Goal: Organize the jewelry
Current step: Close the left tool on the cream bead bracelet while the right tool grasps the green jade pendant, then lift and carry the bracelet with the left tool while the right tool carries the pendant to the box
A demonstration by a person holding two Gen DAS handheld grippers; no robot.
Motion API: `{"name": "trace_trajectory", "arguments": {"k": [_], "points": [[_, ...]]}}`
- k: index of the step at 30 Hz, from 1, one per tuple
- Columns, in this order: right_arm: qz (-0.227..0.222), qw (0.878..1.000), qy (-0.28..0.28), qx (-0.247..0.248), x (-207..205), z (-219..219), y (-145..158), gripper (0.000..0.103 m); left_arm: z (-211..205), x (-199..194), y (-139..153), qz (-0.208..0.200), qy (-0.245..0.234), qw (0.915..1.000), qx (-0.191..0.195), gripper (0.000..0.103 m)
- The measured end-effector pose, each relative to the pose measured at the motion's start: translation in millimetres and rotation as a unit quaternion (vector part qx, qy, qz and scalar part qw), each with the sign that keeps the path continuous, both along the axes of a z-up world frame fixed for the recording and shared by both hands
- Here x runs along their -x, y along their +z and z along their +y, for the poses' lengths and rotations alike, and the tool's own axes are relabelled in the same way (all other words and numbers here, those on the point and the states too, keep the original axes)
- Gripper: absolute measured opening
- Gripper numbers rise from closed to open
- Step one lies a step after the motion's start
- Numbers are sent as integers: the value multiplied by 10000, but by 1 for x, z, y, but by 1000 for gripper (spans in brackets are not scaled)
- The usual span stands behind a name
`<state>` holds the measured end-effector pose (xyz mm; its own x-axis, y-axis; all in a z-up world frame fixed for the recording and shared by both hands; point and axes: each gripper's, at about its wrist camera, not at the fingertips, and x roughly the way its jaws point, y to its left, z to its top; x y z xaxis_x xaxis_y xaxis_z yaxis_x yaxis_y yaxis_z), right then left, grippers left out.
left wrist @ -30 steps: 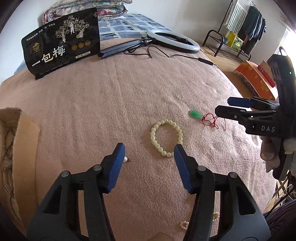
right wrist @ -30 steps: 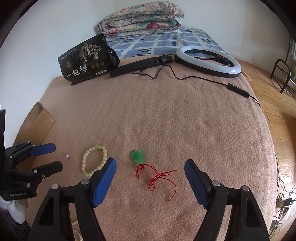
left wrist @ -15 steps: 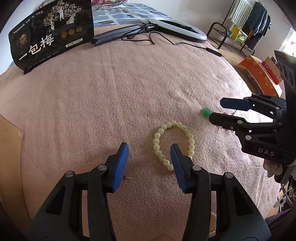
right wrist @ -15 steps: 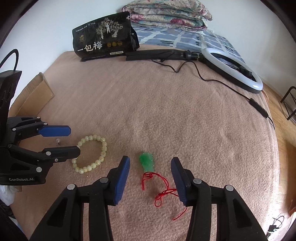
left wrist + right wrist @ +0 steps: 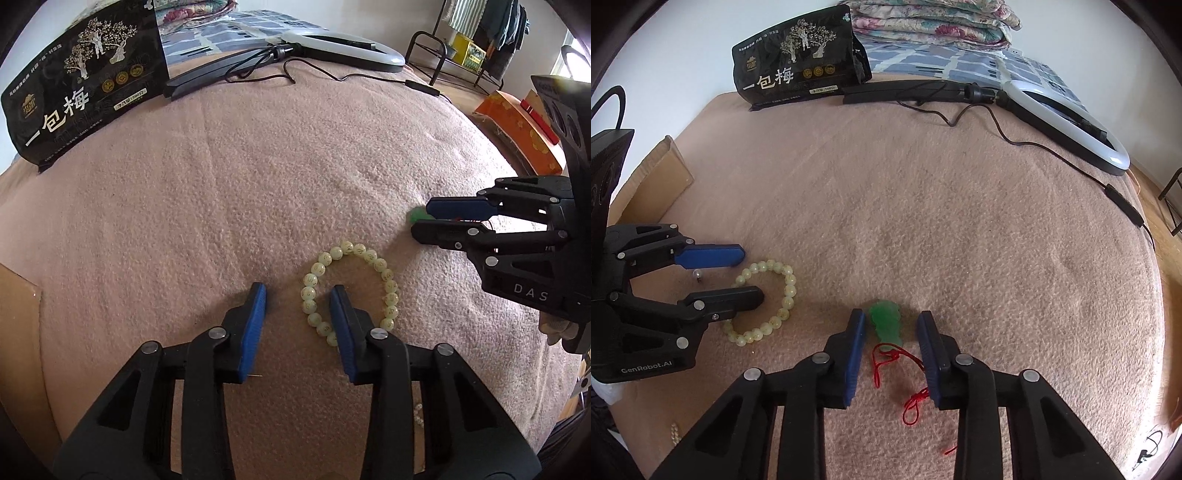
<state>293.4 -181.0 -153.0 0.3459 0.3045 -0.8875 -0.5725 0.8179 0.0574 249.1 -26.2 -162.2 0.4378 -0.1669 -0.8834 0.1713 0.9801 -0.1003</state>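
A pale green bead bracelet point(image 5: 369, 254) lies on the pink blanket point(image 5: 258, 166). My left gripper point(image 5: 298, 291) is open and low over it; its right finger sits inside the loop, so the left side of the bracelet lies between the fingers. The bracelet point(image 5: 786, 291) also shows in the right wrist view. A green pendant point(image 5: 885, 320) on a red cord point(image 5: 908, 402) lies between the open fingers of my right gripper point(image 5: 891, 318). A small silver earring point(image 5: 698, 274) lies by the left gripper point(image 5: 748, 272).
A cardboard box point(image 5: 652, 181) stands at the blanket's left edge. A black snack bag point(image 5: 798, 74), a ring light point(image 5: 1067, 122) with its cable and folded quilts lie at the far side. A small pearl chain point(image 5: 674, 434) lies near the front edge.
Both grippers have moved down and forward and narrowed their openings. The left one now straddles the bracelet's left side; the right one now straddles the green pendant.
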Motion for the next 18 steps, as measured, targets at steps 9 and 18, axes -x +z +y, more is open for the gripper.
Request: {"name": "trace_trajectory", "arguments": {"k": [9,18], "points": [[-19,9998,-164,-71,3,-4,5,14,3,0,7,-6,46,9997,242,6],[-141,9990,-322,-275,13,-14,28,14,9,16,30,-157,116,9983,549,6]]}}
